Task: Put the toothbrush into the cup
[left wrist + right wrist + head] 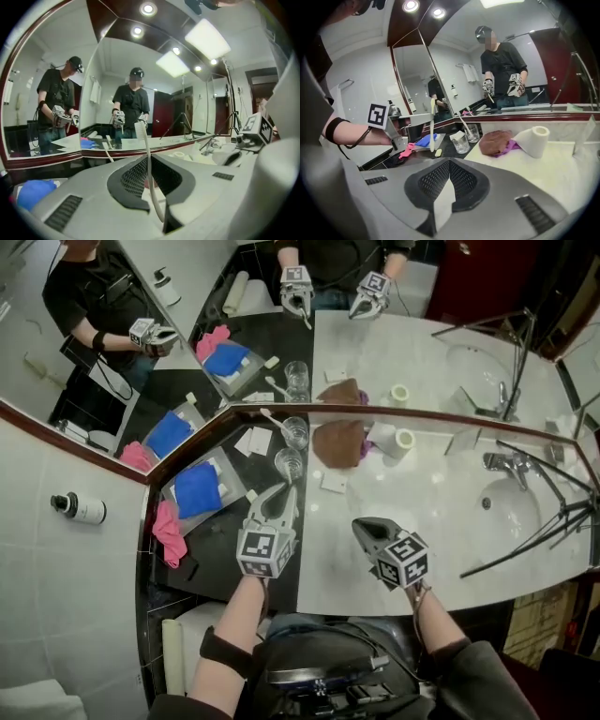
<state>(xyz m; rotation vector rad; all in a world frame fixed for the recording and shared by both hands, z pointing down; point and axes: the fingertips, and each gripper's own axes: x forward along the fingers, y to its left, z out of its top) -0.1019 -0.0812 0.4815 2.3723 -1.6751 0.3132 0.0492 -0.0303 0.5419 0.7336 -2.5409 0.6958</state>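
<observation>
- Left gripper (279,495) right up close, jaws pinched narrow on the white toothbrush (149,173), bristle head standing up past the tips.
- Right gripper (449,165) beside it, jaws pressed together, nothing between them.
- Two glass cups ahead on the dark counter (225,559): near cup (289,463), and far cup (295,432) by the mirror (422,352), holding a second brush (464,125).
- Held toothbrush is in the air near the closer cup, not in it.
</observation>
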